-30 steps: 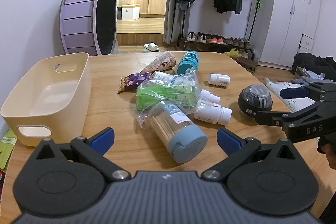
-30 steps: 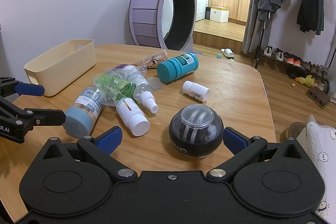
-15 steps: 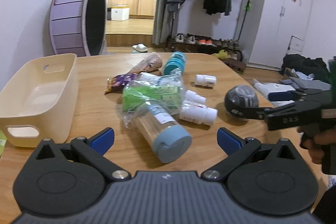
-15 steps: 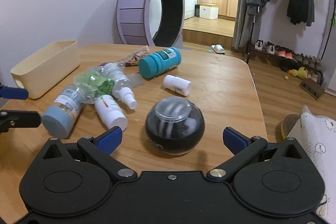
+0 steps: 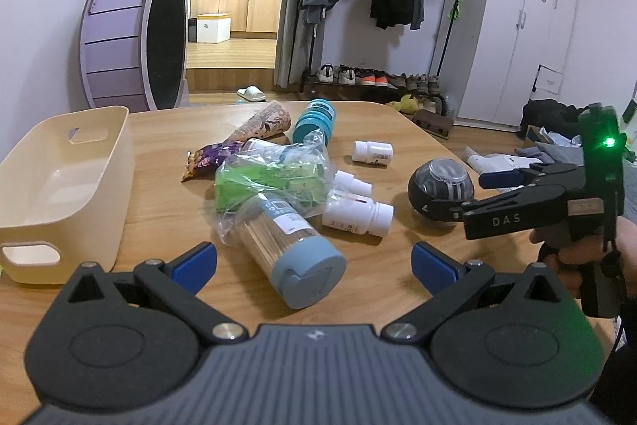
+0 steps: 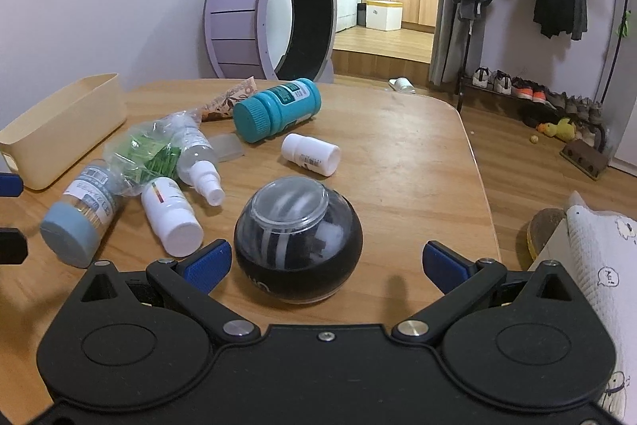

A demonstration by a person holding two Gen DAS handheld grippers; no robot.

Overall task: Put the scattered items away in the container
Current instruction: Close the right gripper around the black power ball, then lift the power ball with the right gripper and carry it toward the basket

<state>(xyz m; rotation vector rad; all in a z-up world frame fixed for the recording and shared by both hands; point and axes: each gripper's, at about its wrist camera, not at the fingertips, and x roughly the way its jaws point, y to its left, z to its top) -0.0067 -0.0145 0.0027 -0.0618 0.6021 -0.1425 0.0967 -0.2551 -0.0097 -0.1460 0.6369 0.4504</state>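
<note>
The cream container sits empty at the frame's left, the clutter mid-table. Both grippers gape, holding nothing: the right gripper brackets the black gyro ball, which could roll off its pads; the left gripper faces the toothpick jar. Since a second ago, the ball has come deeper between the right jaws.

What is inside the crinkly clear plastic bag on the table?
The clear plastic bag holds green packets. A clear spray bottle lies against it; whether it is inside, or what else hides beneath, cannot be seen.
</note>
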